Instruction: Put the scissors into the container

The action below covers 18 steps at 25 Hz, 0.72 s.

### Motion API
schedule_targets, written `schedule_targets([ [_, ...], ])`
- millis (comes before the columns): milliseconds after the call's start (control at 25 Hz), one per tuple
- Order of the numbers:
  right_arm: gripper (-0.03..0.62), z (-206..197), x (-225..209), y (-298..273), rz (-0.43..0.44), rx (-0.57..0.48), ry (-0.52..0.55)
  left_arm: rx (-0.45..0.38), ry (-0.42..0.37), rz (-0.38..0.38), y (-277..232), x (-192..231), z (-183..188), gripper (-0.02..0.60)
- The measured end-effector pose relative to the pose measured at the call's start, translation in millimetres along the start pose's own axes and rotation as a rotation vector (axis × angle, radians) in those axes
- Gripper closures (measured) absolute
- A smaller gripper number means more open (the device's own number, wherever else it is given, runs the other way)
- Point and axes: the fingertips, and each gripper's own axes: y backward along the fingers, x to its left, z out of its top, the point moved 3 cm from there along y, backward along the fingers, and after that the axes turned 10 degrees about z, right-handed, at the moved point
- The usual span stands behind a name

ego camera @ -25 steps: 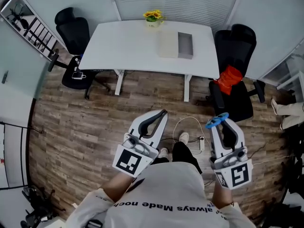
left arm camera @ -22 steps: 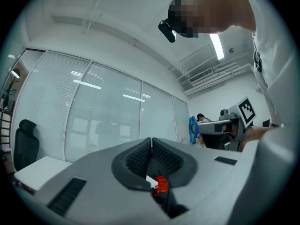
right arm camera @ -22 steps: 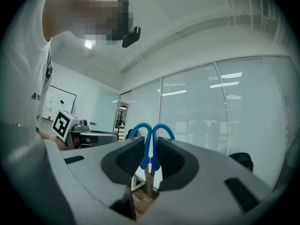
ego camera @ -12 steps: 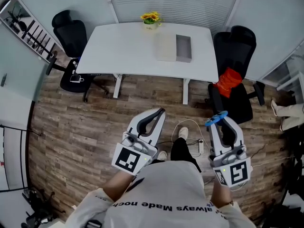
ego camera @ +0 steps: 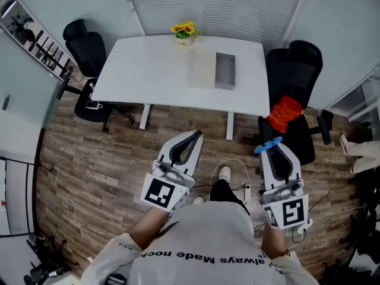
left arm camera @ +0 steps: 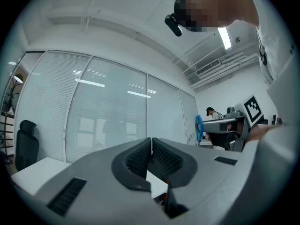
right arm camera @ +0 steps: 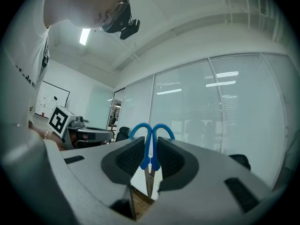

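Blue-handled scissors (right arm camera: 150, 146) stand upright between the pads of my right gripper (right arm camera: 150, 159), handles up and blades down; the jaws are shut on them. In the head view the blue scissors (ego camera: 268, 145) stick out at the tip of the right gripper (ego camera: 272, 149), above the wooden floor. My left gripper (ego camera: 195, 136) is held beside it, shut with nothing in it; its pads meet in the left gripper view (left arm camera: 151, 154). The container (ego camera: 225, 71), a grey open box, sits on the white table (ego camera: 148, 70) well ahead of both grippers.
A pale flat box (ego camera: 202, 69) lies next to the container, and a pot of yellow flowers (ego camera: 184, 32) stands at the table's far edge. Black office chairs (ego camera: 83, 40) flank the table; the right chair (ego camera: 294, 82) holds a red bag (ego camera: 284, 113). Cables and a power strip (ego camera: 246, 189) lie on the floor.
Both grippers and the person have moved forward toward the table, which now lies closer in the head view. The scissors stay held in the right gripper.
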Motion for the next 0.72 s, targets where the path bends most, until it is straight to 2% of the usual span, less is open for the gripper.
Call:
schedule_targets([
  [280, 0.499, -13, -76, -11, -0.028, 0.013, -0.009, 0.007, -0.017, 0.050, -68, -7, -8, 0.557],
  [720, 0.499, -25, -170, -26, 0.028, 0.010, -0.016, 0.014, -0.038, 0.112, -155, -25, -17, 0.557],
])
